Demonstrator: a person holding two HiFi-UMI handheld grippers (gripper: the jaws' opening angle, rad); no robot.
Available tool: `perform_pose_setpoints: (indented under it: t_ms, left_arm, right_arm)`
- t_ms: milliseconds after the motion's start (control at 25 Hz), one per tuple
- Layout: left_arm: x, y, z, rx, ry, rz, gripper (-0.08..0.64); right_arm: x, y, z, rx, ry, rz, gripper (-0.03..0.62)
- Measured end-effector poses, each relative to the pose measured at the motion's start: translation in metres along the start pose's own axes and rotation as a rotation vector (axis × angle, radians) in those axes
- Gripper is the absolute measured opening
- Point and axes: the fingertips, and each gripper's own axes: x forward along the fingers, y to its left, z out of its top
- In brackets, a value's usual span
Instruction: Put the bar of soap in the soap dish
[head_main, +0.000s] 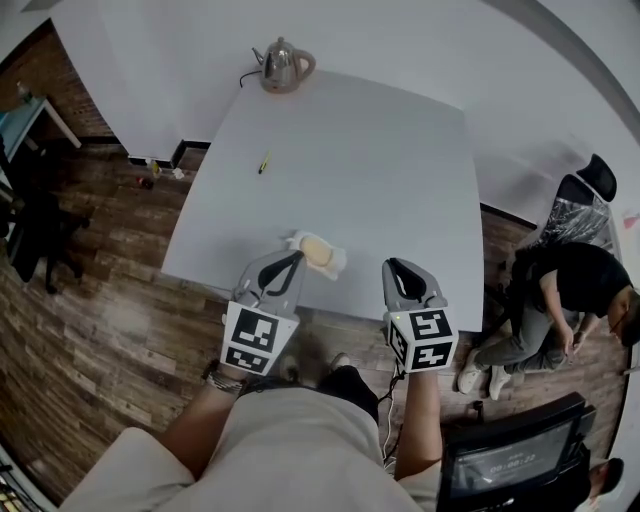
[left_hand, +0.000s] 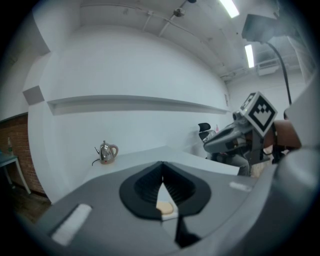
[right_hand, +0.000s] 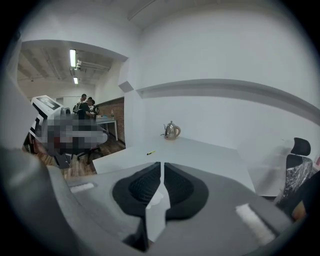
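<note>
Head view: a pale yellow oval bar of soap lies in a white soap dish at the white table's near edge. Left gripper view: the left gripper's jaws meet, empty. Right gripper view: the right gripper's jaws are together, holding nothing.

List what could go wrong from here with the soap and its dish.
1. The soap dish, with the bar of soap lying in it, sits very near the front edge of the table. A nudge could send it to the floor.
2. The left gripper, shut and empty, has its tip close beside the dish. A careless swing might knock the dish or slide the soap out.
</note>
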Motion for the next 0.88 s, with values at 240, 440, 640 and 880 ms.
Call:
perform_pose_setpoints:
  t_ms: [240, 440, 640, 880]
  left_arm:
    - [0.006, -0.003, 0.014, 0.018, -0.021, 0.004, 0.005]
    - [0.017, -0.010, 0.028, -0.008, -0.048, -0.005, 0.005]
    - [0.024, -0.021, 0.044, 0.006, -0.064, -0.009, 0.005]
    - [0.028, -0.018, 0.076, -0.003, -0.125, 0.007, 0.005]
  right_arm:
    - [-0.013, -0.012, 0.013, 0.017, -0.054, -0.026, 0.005]
    - [-0.026, -0.024, 0.026, 0.013, -0.091, -0.032, 0.005]
    - [-0.041, -0.038, 0.038, 0.026, -0.137, -0.032, 0.005]
    - [-0.057, -0.058, 0.064, 0.027, -0.204, -0.045, 0.005]
